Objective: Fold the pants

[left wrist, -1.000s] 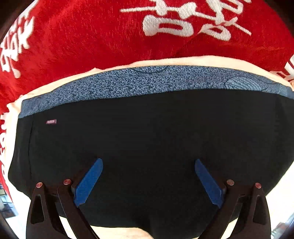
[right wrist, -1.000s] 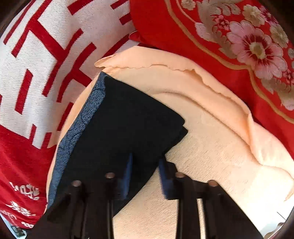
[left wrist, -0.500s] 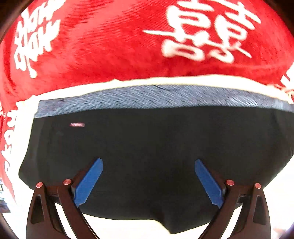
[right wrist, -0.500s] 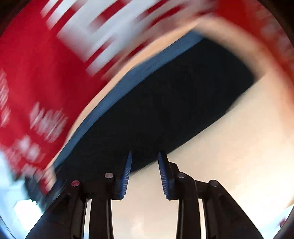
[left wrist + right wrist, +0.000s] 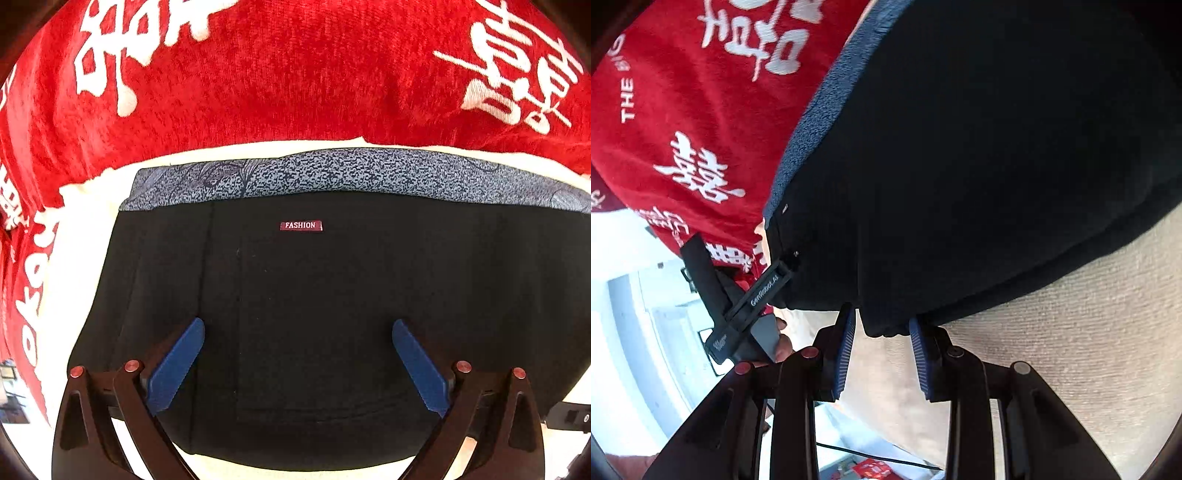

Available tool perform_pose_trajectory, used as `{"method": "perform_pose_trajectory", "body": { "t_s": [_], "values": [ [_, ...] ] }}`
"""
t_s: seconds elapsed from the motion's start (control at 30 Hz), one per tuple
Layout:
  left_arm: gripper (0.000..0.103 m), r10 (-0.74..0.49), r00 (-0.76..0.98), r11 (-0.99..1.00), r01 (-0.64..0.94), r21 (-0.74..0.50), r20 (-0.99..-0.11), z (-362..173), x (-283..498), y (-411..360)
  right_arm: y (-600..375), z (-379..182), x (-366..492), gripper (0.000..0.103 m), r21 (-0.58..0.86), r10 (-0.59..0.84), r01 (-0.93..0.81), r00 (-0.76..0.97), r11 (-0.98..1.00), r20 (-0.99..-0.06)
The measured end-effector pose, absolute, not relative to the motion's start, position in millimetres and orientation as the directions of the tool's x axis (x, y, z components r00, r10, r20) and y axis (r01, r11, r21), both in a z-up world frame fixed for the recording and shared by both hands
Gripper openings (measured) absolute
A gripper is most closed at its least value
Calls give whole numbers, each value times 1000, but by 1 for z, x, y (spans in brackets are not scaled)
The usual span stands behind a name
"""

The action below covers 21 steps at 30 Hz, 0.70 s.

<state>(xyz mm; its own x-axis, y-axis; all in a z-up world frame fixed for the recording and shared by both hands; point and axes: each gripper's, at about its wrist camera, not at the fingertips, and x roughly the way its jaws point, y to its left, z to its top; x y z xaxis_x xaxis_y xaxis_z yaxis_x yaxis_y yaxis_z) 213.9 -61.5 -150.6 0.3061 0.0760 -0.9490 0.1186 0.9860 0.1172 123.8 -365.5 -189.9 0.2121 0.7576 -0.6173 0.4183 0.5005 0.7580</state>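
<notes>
The black pants [image 5: 332, 295] lie folded on a cream towel [image 5: 88, 229], with a blue-grey patterned waistband [image 5: 369, 173] at the far edge and a small "FASHION" label [image 5: 301, 225]. My left gripper [image 5: 298, 328] is open, its blue pads wide apart just above the black cloth. In the right wrist view the pants [image 5: 997, 166] fill the upper frame. My right gripper [image 5: 882, 321] has its pads a small gap apart, either side of the pants' near corner [image 5: 882, 326]. The left gripper [image 5: 746, 306] shows at the left of that view.
A red blanket with white characters [image 5: 277, 74] lies beyond the towel and also shows in the right wrist view [image 5: 701, 129]. The towel [image 5: 1071, 350] spreads to the right. A bright floor and a cable [image 5: 879, 458] lie below the bed edge.
The left gripper has shifted left along the pants, so the label now sits near centre. The right gripper has swung round to the pants' near corner, its pads still a small gap apart.
</notes>
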Motion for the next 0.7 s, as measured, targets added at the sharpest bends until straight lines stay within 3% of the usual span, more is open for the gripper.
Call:
{"method": "perform_pose_trajectory", "body": {
  "t_s": [0.17, 0.2, 0.23, 0.4, 0.47, 0.53, 0.63, 0.7],
  "values": [
    [102, 46, 315, 985, 145, 96, -948, -160, 201, -48, -358, -192, 153, 33, 739, 743, 415, 189, 532, -641],
    [102, 38, 311, 983, 158, 91, -950, -162, 197, -45, -354, -188, 166, 18, 735, 733, 405, 197, 544, -651],
    [102, 29, 307, 980, 181, 88, -951, -165, 193, -46, -350, -180, 179, 10, 727, 719, 389, 199, 566, -666],
    [102, 7, 331, 958, 270, 101, -944, -155, 181, -45, -341, -162, 180, 8, 654, 634, 237, 165, 718, -756],
    [102, 10, 338, 957, 270, 108, -941, -156, 178, -44, -343, -181, 168, 6, 622, 613, 272, 130, 734, -779],
    [102, 23, 332, 956, 268, 117, -943, -154, 177, -46, -351, -185, 164, 7, 667, 657, 334, 161, 666, -737],
    [102, 65, 291, 960, 242, 140, -954, -143, 172, -60, -367, -170, 153, 10, 635, 630, 336, 141, 696, -764],
    [102, 20, 289, 966, 242, 93, -957, -132, 165, -73, -387, -146, 146, 10, 585, 563, 302, 165, 753, -810]
  ]
}}
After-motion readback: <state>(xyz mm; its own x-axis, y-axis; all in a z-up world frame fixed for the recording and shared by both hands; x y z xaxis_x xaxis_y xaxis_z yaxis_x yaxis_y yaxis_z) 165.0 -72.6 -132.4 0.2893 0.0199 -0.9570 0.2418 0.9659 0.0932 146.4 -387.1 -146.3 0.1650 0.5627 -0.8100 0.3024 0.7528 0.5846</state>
